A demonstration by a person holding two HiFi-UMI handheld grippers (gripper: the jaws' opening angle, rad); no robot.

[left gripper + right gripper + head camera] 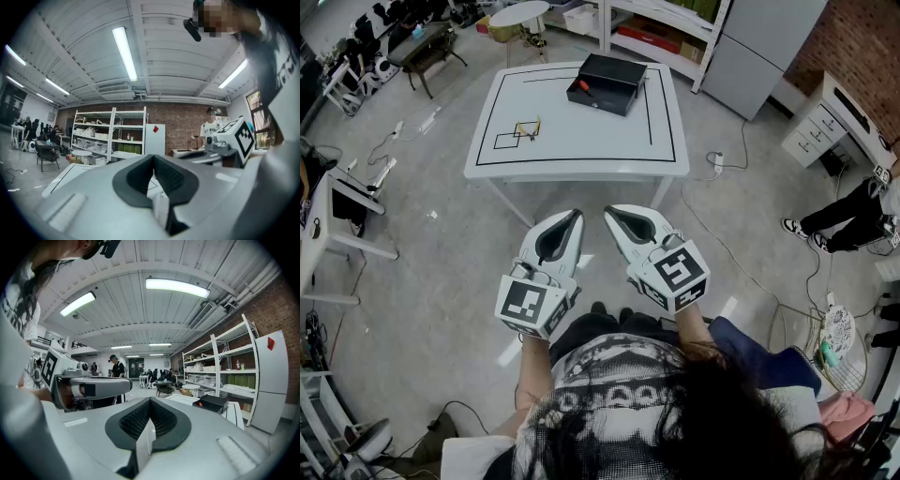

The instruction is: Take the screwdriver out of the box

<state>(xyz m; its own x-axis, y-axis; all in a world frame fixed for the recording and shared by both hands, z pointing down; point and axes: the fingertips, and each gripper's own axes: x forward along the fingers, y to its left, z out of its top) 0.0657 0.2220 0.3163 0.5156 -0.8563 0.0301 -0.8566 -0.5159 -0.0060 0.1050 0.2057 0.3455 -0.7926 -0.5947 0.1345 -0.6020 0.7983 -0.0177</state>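
Note:
A black open box (607, 82) sits at the far side of the white table (581, 150), with the red-handled screwdriver (581, 87) lying inside it near its left end. I stand back from the table, with floor between it and me. My left gripper (577, 216) and right gripper (609, 212) are held side by side in front of my body, tips towards the table, well short of the box. Both have their jaws together with nothing between them. The right gripper view shows the box (216, 403) ahead at the right.
A small yellow-edged frame (528, 128) and black tape lines lie on the table's left part. Shelves and a grey fridge (759, 37) stand behind it, with a round table (519, 13) at the back. A person's legs (844, 211) and cables are on the floor at the right.

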